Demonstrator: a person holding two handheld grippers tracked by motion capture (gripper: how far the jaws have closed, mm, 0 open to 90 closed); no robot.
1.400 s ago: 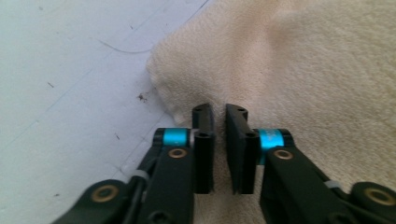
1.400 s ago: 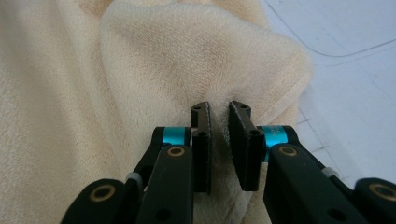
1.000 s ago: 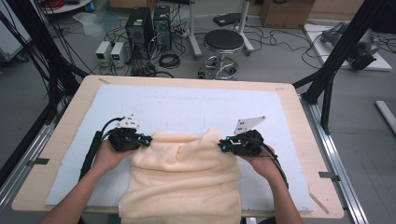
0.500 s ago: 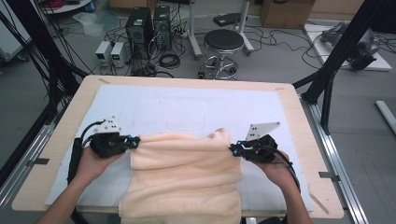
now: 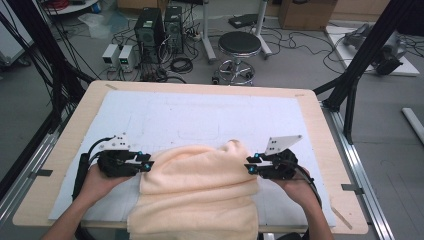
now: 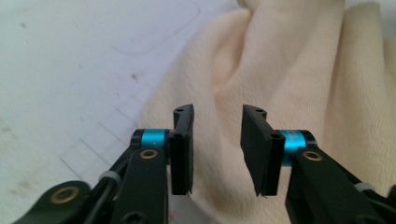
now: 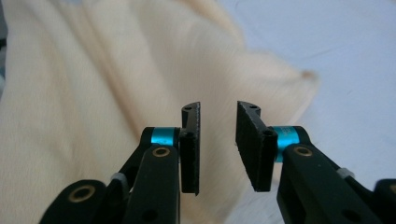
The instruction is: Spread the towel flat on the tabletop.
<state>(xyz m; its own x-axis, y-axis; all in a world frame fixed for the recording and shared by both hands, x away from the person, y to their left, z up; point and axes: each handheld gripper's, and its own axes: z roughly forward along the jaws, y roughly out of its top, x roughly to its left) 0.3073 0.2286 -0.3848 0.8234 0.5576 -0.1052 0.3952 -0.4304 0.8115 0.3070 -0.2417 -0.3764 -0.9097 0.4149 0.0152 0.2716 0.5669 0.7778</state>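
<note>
Both jaws have just been opening, releasing the towel [image 5: 197, 192]; left gripper [image 5: 148, 166] and right gripper [image 5: 248, 168] are risking snagging its loose edge.

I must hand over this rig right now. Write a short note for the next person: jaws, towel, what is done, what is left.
Left gripper: jaws have just been opening, nothing between them, at the towel's left edge.
Right gripper: same, at the right edge.
Towel: peach, folded, on the white mat, its near end hanging over the table's front edge.
Done: both edges released.
Left: probably smooth the bump at the far right corner, then fold further.
</note>
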